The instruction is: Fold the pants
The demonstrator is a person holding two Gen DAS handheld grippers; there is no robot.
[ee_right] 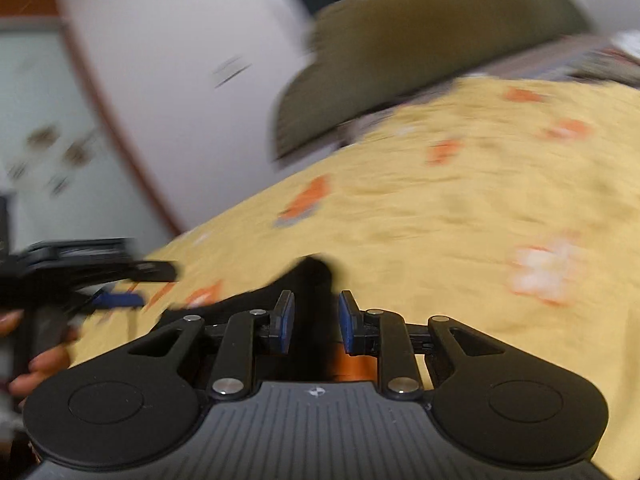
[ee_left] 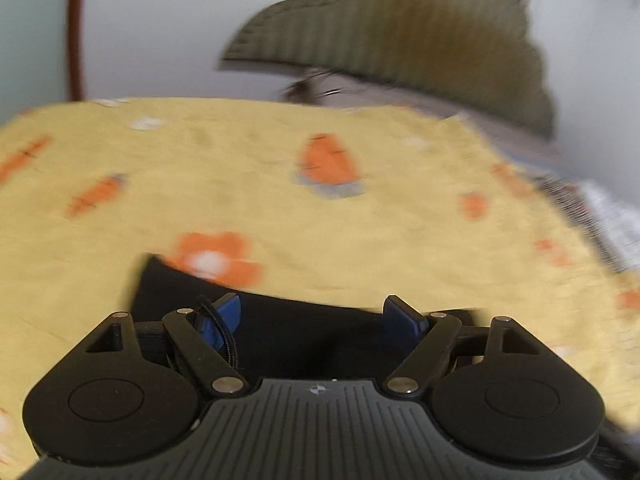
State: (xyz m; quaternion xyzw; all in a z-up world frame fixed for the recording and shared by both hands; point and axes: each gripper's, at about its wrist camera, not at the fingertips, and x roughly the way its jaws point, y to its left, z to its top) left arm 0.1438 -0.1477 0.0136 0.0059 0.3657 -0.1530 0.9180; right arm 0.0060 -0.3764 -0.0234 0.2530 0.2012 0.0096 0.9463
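Two grippers over pants (ee_left: 304,332) | left (ee_left: 316,316) spread wide | right (ee_right: 316,320) narrowly parted (contact unclear) | edges sought, judged.

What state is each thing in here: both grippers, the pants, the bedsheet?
Left gripper: open wide, black cloth between the fingers, not clamped.
Right gripper: partly open, narrow gap, black cloth in the gap; grip unclear.
Pants: black, lying on the sheet under both grippers; how far folded cannot be told.
Bedsheet: yellow with orange prints, spread out, slightly wrinkled.
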